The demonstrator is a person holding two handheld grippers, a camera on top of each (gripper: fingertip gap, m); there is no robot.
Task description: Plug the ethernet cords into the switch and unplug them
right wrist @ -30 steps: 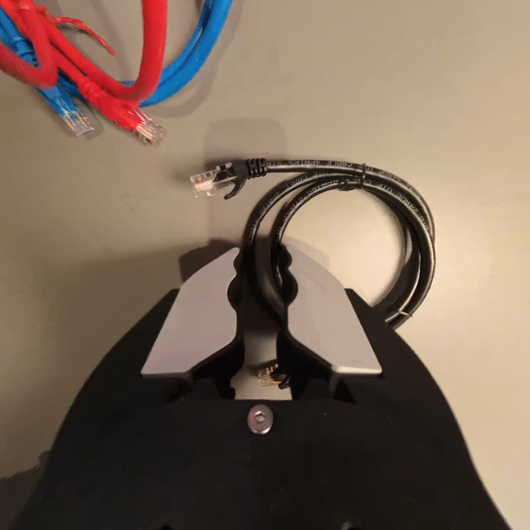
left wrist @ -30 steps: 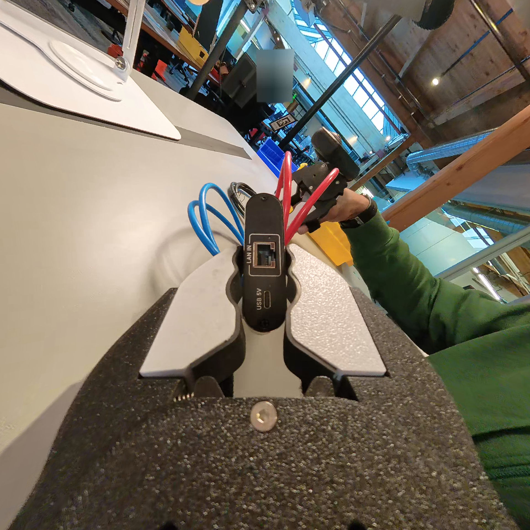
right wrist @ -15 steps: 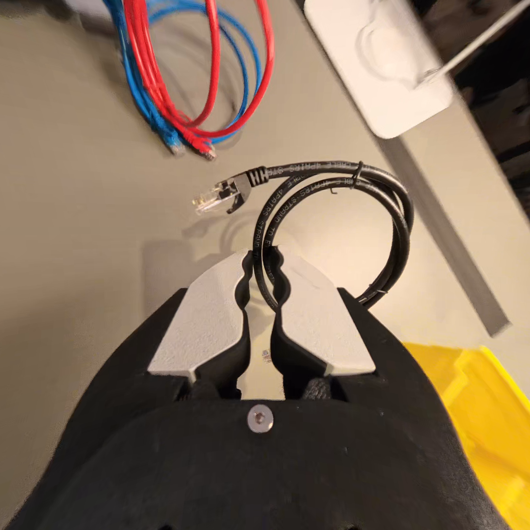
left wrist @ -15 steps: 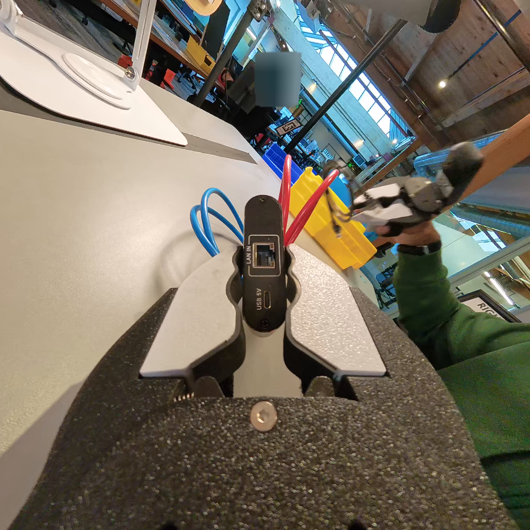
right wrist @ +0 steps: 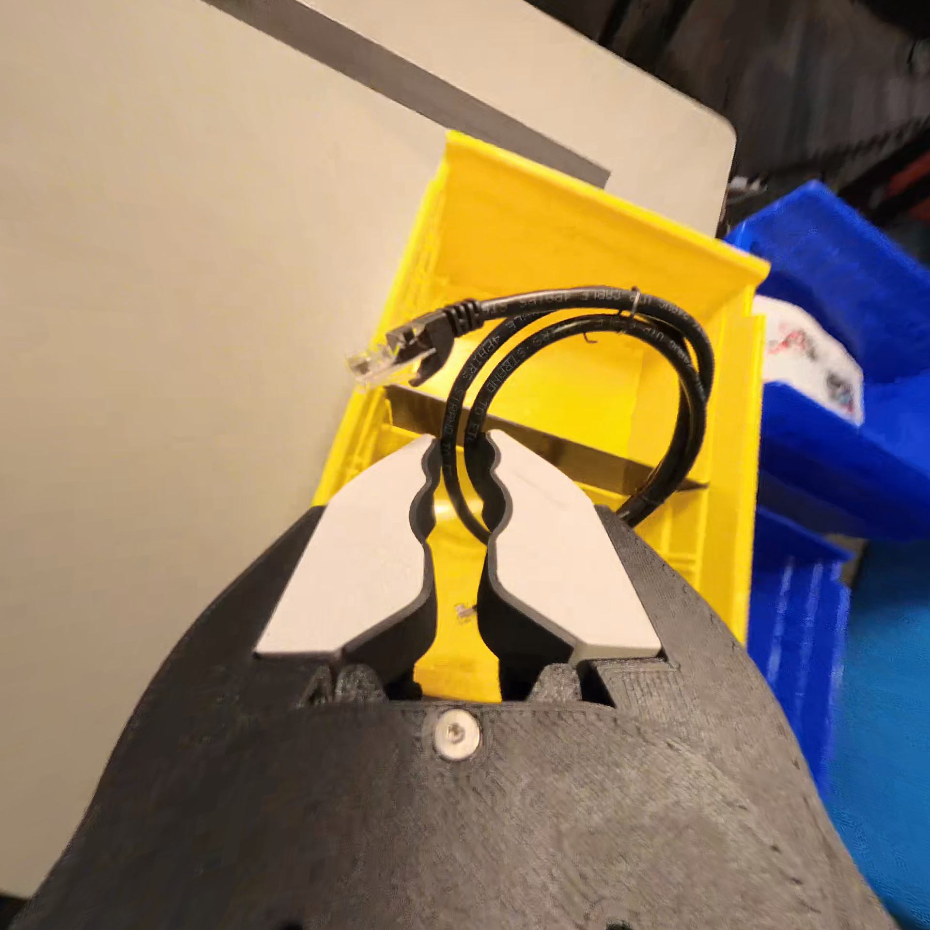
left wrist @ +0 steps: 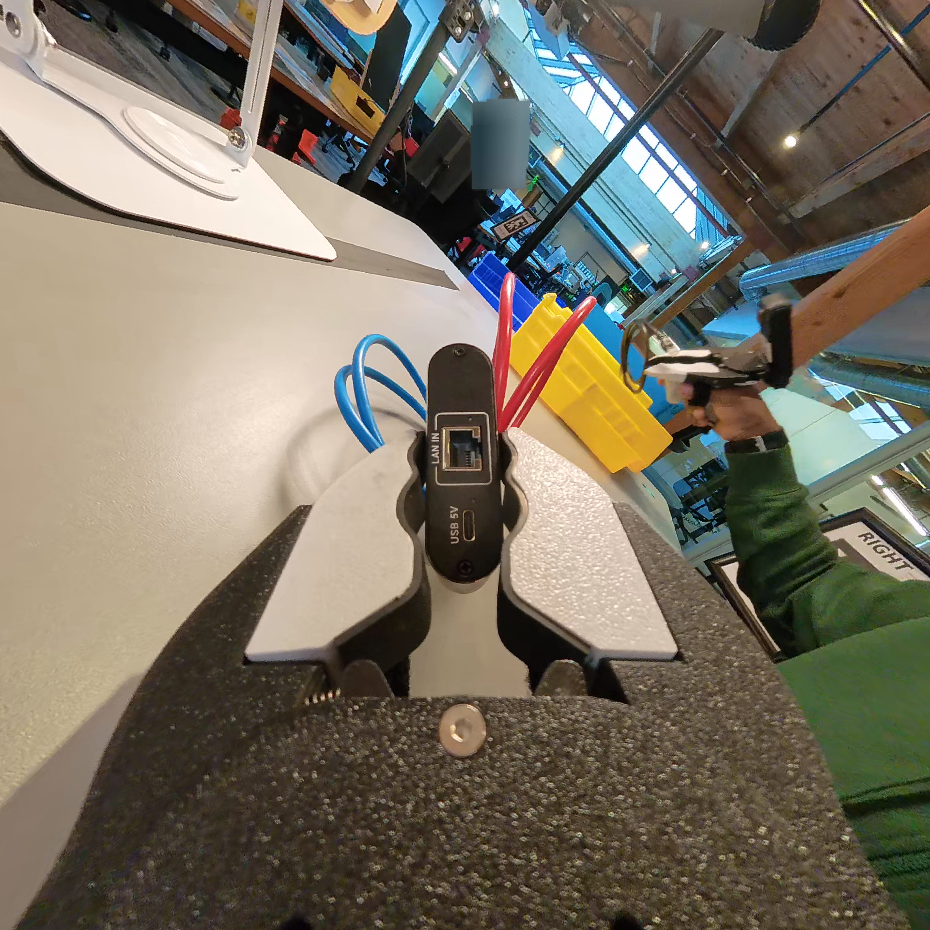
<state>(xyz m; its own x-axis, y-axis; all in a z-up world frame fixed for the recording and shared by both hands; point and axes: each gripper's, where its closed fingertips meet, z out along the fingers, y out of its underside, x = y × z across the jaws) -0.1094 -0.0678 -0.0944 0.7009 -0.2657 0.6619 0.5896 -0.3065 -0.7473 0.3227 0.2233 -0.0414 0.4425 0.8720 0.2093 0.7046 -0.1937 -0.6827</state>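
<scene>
While the blue cord (left wrist: 375, 392) loops on the grey table (left wrist: 151, 402) at the left, the left gripper (left wrist: 463, 483) is clamped on the black switch (left wrist: 462, 463), held upright with its port facing the camera; a hard, light, smooth case that likely wants a firm squeeze on its flat sides. The red cord (left wrist: 523, 372) rises just behind it. Further right, above the yellow bin (right wrist: 563, 251), the right gripper (right wrist: 465, 453) pinches the coiled black cord (right wrist: 654, 362) on two strands. Springy and light, it would probably steer better if gripped at the boot behind its clear plug (right wrist: 375, 360).
</scene>
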